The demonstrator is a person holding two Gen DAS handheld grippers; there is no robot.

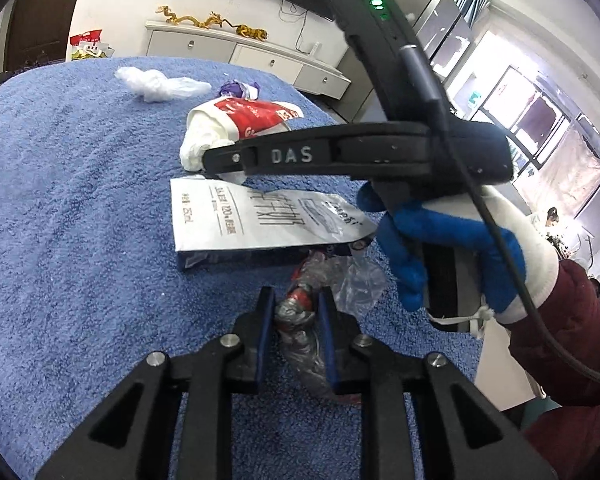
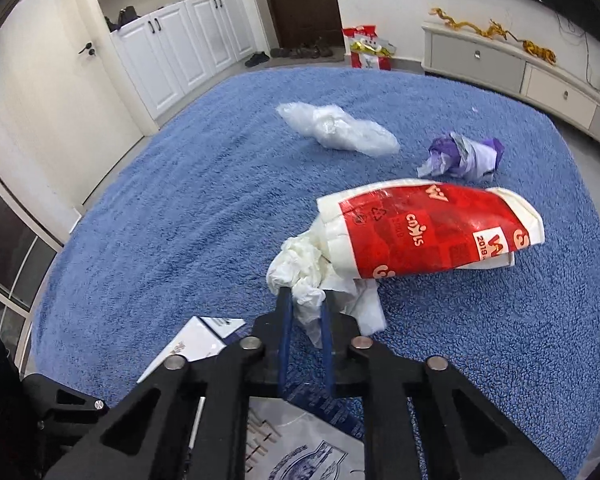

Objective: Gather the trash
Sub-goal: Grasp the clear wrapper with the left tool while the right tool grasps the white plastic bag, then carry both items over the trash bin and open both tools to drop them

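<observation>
Trash is shown scattered on a blue-towelled counter (image 2: pixel 180 208). At far left a clear bag (image 2: pixel 336 128) lies alone; a purple wrapper (image 2: pixel 464 156) lies to its right, apart from it. Nearer, a flattened red cup (image 2: pixel 432 228) is seen on its side, a tissue (image 2: pixel 312 272) spilling from its mouth. The right claw (image 2: pixel 305 300) is clenched on the tissue's near end, probably so that the tissue can be drawn off first. Near the viewer lies a white pouch (image 1: pixel 260 216). In the left view, the left claw (image 1: pixel 294 304) is closed on a crumpled foil wrapper (image 1: pixel 296 312), beside clear film (image 1: pixel 360 284), for removal.
</observation>
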